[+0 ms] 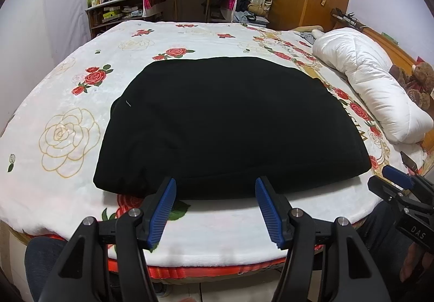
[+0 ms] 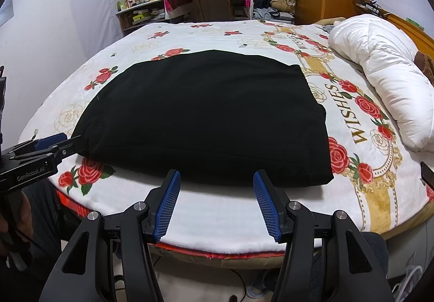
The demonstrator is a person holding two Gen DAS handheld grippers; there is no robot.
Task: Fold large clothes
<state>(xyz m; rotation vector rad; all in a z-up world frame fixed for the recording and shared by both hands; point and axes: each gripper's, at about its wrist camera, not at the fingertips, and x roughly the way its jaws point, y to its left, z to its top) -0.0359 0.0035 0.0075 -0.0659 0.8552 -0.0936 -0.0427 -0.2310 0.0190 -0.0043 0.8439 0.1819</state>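
— How far has it got, would you say?

— Nearly there, I'd guess. The black garment [image 1: 227, 125] lies on the floral blanket [image 1: 67, 101] as a thick, roughly rectangular bundle, its near hem running along the near edge of the bed. You can see stacked layers at that hem, so it looks folded over at least once. Whether another fold is wanted, I can't tell.

— And the grippers?

— Both hang just off the near edge, aimed down at the hem. The left gripper [image 1: 215, 186] has its jaws spread with nothing between them; the right gripper [image 2: 216, 180] is the same, parted and empty. In the right wrist view the left one's tip sits right by the bundle's near-left corner, though I can't tell if it touches.

— What's the cloth like?

— Matte, heavy-looking, soft; it swallows the light so creases hardly show. Rounded corners, a puffy edge. The blanket beneath is plush and white with red roses and gold lettering. A puffy white duvet [image 2: 385, 77] is rolled up along the right edge, well apart from the garment. The fingers [image 1: 162, 209] carry ribbed blue pads.
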